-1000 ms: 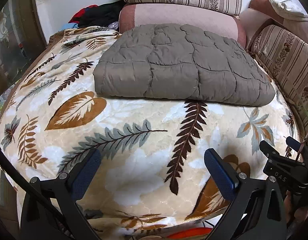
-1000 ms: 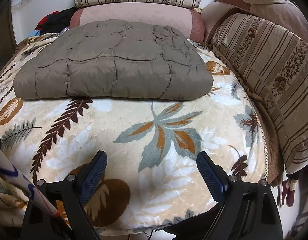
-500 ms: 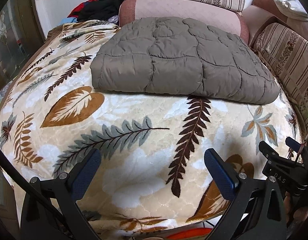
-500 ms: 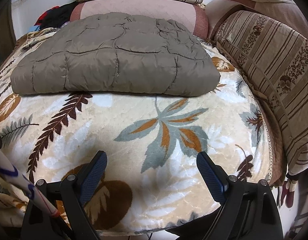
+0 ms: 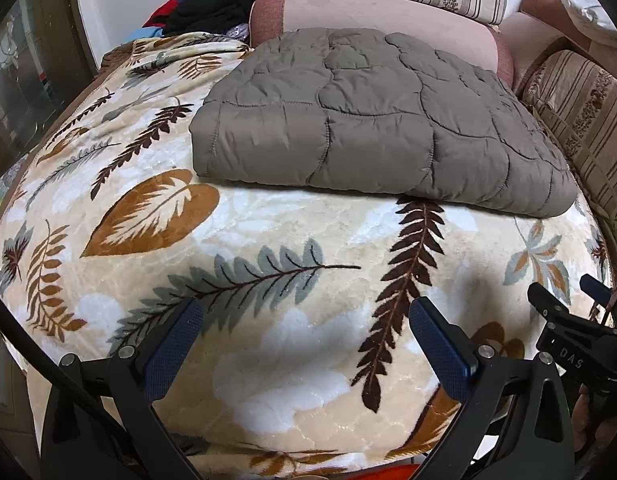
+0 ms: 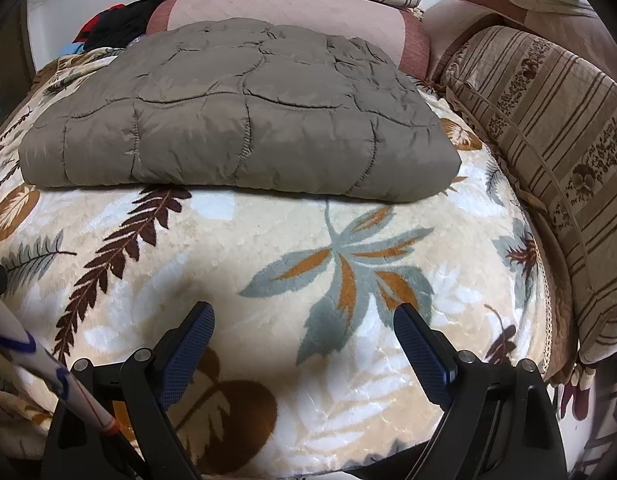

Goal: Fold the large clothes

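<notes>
With both grippers, left & right, spread wide w/ nothing held, quilted coat lies folded at far side of blanket, well apart. Risk: grabbing only the top layer would undo the stack; puffy fabric may slip.

Both wrist views low over bed's near edge, sharing quilted coat

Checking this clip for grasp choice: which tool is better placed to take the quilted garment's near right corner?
Right, probably. In the right wrist view the right tool is open and faces the grey quilted garment, its right corner nearly ahead. The left tool, also open, sees that corner far to its right.
</notes>
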Motion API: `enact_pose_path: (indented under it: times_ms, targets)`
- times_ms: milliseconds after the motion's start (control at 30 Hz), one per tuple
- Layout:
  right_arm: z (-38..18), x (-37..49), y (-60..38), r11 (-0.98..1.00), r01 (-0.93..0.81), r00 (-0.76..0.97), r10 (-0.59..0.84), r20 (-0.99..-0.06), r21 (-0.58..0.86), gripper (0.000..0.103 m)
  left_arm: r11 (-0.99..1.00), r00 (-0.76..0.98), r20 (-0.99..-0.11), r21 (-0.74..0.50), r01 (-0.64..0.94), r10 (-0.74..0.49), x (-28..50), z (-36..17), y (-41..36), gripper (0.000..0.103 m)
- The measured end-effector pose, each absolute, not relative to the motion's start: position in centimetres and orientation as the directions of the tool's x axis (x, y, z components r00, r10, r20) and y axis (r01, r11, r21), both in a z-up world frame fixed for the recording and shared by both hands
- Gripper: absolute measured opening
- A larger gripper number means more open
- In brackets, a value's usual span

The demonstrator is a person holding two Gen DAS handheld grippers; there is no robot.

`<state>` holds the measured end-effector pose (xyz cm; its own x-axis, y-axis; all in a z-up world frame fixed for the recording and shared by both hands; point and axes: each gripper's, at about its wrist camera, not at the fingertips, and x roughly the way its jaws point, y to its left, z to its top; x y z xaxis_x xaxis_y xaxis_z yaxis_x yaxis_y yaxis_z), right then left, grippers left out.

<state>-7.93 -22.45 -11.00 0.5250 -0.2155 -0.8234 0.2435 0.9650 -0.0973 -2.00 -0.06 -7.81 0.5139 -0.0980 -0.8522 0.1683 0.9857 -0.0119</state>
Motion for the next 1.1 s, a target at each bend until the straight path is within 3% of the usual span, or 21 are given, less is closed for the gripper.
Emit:
enact_pose_path:
  times_ms: [1100]
  targets:
    - [-11.49,-7.13,-21.74,0.969,0.229,0.527,-0.207,-0.825,-0.096,0.094,0.983,0.496,-0.862,-0.013,0.182,-0.103,-1.73,-8.46,-0.36,0.102]
